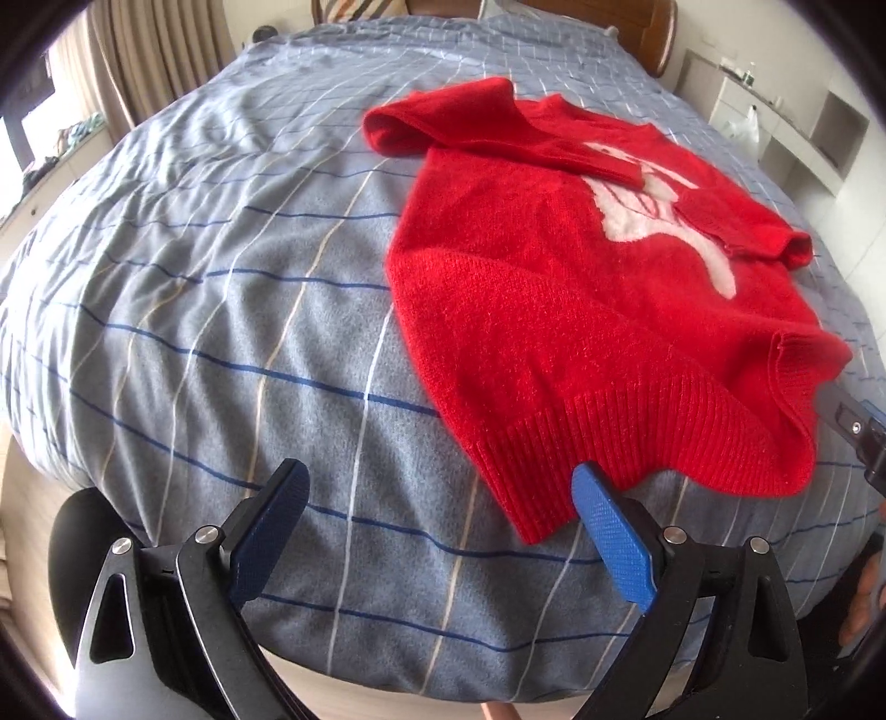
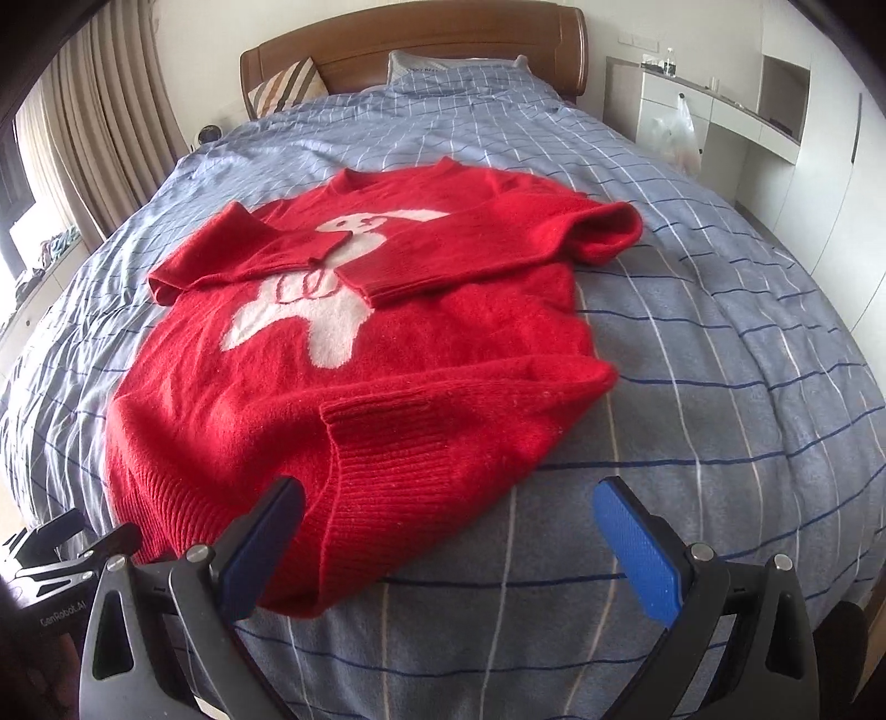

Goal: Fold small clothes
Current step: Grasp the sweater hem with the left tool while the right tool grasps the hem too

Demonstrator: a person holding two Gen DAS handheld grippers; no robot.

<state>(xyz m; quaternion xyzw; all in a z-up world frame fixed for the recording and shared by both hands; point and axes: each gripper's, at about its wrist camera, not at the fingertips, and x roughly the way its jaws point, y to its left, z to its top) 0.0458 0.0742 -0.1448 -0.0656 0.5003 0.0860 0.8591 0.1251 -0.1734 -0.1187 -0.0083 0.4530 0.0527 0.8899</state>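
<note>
The red sweater [image 2: 354, 354] lies flat on the bed [image 2: 720, 354], sleeves folded in, hem nearest and long axis running away toward the headboard, with the left tool [image 1: 440, 487] and right tool [image 2: 448, 504], both wide open and empty, at its two hem corners.

This is a bedroom in a home. A wide bed [image 2: 692, 343] fills most of both views, spread with a grey-blue cover crossed by white and dark blue lines. At its far end stands a curved wooden headboard [image 2: 443, 50], with a matching pillow [image 2: 454, 69] and a striped cushion [image 2: 288, 86] leaning against it. Long beige curtains [image 2: 111, 127] hang along the window side. On the other side are white built-in cupboards [image 2: 819, 183] and a pale dresser [image 2: 686, 99] with small bottles on top and a plastic bag [image 2: 673, 135] hanging at its front.
</note>
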